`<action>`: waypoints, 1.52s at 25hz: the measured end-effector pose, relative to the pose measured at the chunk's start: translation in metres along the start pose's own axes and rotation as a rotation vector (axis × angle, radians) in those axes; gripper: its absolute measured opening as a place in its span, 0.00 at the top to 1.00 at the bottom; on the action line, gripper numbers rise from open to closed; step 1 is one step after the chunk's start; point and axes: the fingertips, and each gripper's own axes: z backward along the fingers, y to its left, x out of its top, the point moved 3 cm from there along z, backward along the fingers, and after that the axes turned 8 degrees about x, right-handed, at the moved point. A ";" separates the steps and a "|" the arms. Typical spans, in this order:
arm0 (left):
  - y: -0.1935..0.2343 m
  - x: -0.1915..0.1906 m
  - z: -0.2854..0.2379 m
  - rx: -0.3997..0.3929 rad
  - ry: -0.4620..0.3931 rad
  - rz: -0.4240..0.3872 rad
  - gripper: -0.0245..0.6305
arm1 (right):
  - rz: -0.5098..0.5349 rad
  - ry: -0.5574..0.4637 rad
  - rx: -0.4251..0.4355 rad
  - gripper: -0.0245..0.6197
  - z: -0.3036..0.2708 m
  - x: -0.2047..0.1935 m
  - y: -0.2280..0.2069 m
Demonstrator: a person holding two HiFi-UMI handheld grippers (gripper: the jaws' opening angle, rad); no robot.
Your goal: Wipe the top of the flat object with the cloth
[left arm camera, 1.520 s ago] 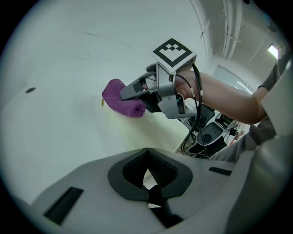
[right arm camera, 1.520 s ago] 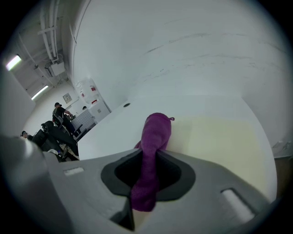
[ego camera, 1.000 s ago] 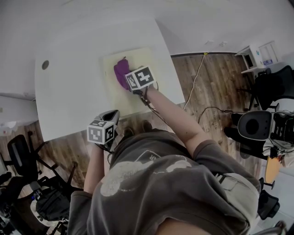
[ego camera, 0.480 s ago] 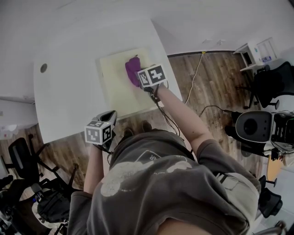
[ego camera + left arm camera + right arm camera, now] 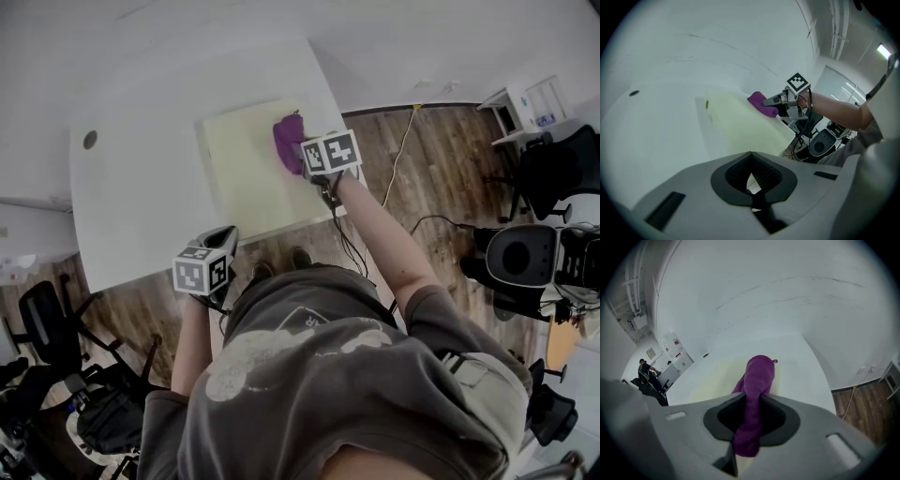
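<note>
Ahead of the left gripper (image 5: 752,197) spreads the white table (image 5: 656,122), the largest thing in view, and that gripper hangs over the table's near edge with its jaws pressed together on nothing. Further ahead and to its right lies the pale yellow mat (image 5: 740,126), flat on the table. Across the mat's far side reaches the right gripper (image 5: 302,161), held out on a straight arm, well apart from the left one. Its jaws pinch the purple cloth (image 5: 757,376) by one end. The rest of the cloth runs forward from the jaws and rests on the mat's top (image 5: 712,376), close to the mat's right edge; a small loop shows at the cloth's far tip. From above, the cloth (image 5: 289,141) sits just beyond that gripper's marker cube. Far to the left gripper's left, a small round hole (image 5: 633,93) marks the table.
</note>
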 end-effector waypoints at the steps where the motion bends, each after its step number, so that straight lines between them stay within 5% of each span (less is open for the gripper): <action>1: -0.001 0.001 0.000 0.000 0.001 0.000 0.95 | -0.005 -0.003 -0.002 0.85 0.002 0.000 -0.002; 23: -0.001 -0.003 0.003 0.020 -0.005 0.002 0.95 | -0.075 -0.032 -0.026 0.85 0.024 -0.006 -0.020; 29: -0.001 -0.007 0.007 0.019 -0.008 -0.002 0.95 | -0.044 -0.052 0.022 0.85 0.028 0.002 0.013; 38: -0.001 -0.007 0.008 0.018 -0.011 -0.001 0.95 | 0.015 -0.072 0.205 0.85 0.013 0.015 0.102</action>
